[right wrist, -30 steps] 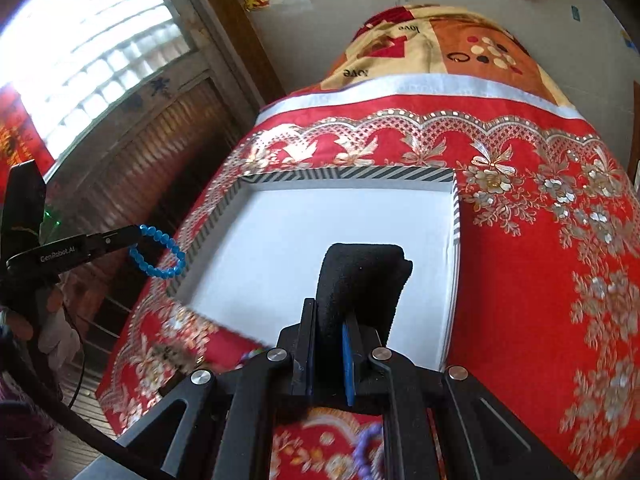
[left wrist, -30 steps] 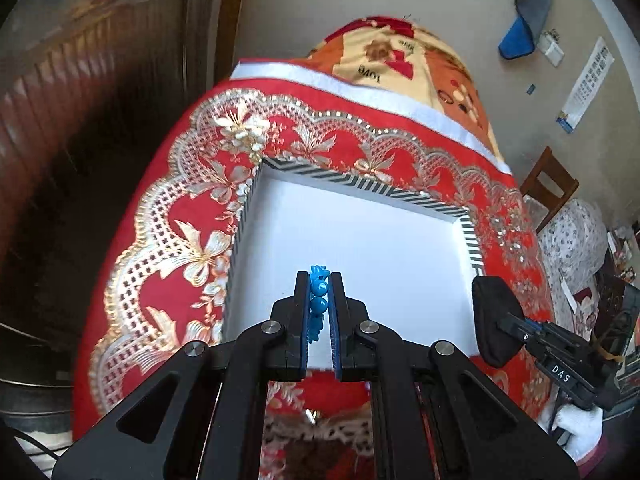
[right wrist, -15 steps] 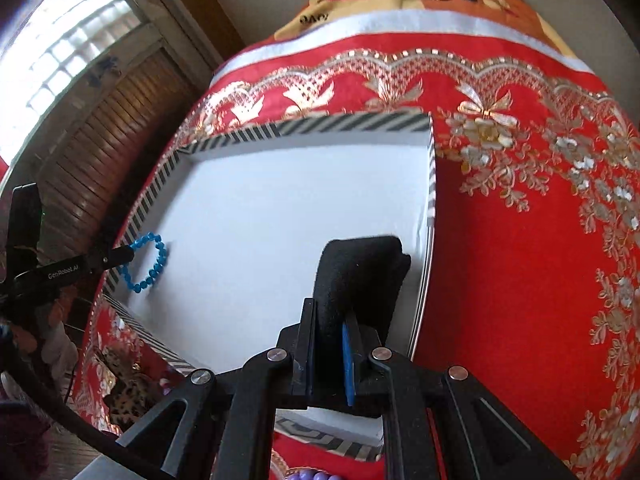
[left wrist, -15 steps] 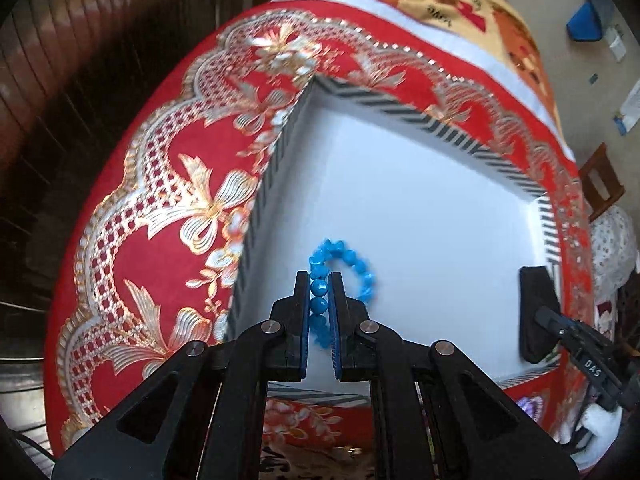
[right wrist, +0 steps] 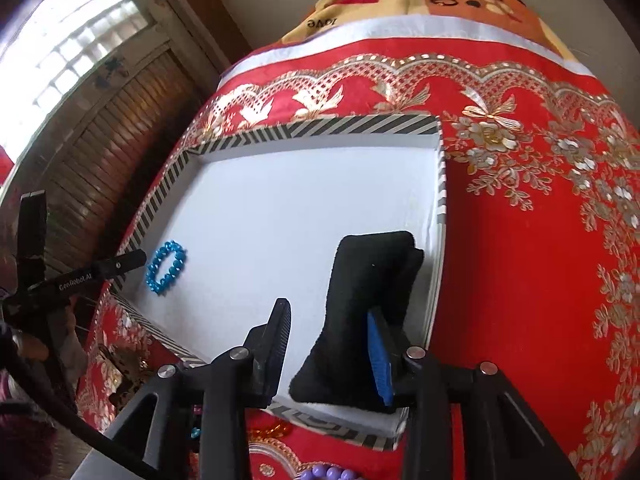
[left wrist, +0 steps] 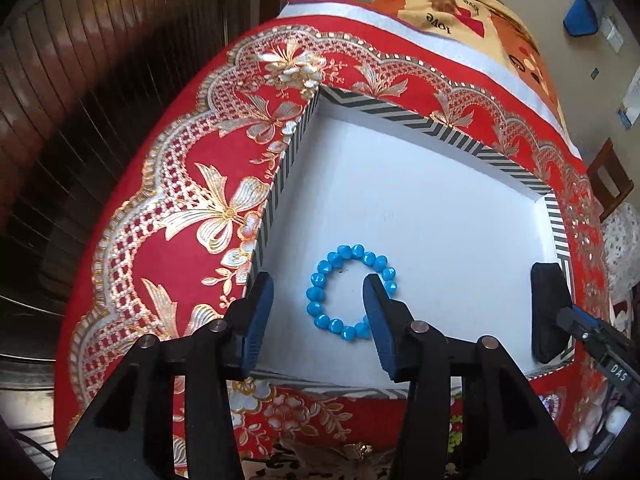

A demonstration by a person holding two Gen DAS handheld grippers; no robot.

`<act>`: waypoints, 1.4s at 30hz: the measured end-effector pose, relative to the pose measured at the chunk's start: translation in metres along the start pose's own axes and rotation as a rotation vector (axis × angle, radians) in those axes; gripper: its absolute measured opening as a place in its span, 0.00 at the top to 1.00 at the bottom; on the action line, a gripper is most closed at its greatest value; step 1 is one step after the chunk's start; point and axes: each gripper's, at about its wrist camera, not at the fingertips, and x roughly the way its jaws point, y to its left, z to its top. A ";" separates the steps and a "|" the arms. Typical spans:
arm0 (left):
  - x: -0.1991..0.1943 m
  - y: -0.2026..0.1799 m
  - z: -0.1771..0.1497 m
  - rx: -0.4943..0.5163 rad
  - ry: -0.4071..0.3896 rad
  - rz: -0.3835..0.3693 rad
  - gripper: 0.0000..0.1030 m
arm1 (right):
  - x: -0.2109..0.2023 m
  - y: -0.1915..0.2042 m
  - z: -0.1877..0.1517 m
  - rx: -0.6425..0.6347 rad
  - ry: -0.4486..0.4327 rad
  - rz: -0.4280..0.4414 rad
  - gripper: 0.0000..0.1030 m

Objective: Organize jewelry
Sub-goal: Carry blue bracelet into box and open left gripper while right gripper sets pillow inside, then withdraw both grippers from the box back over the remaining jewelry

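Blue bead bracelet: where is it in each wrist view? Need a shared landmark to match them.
Left wrist view: blue bead bracelet lies lower centre on the white floor of the striped-rim tray, partly behind one pad of the left gripper.
Right wrist view: the bracelet lies far left in the tray, near its left rim.
Shared landmark: the black foam piece, right edge in the left view, centre in the right.

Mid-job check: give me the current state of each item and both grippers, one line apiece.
Blue bead bracelet: lying flat on the tray floor, released.
Black pouch: in the tray, leaning on one right pad, not clamped.
Striped tray: open, on the red cloth.
Left gripper: open, jaws just opened.
Right gripper: open, jaws just opened.
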 end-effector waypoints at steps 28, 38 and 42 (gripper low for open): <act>-0.084 -0.004 -0.052 0.054 -0.148 0.030 0.55 | -0.061 0.064 -0.047 -0.059 -0.139 -0.088 0.59; -0.112 0.002 -0.081 0.076 -0.191 0.046 0.55 | -0.081 0.084 -0.071 -0.041 -0.158 -0.076 0.59; -0.120 0.005 -0.091 0.085 -0.205 0.062 0.55 | -0.087 0.095 -0.082 -0.052 -0.165 -0.085 0.58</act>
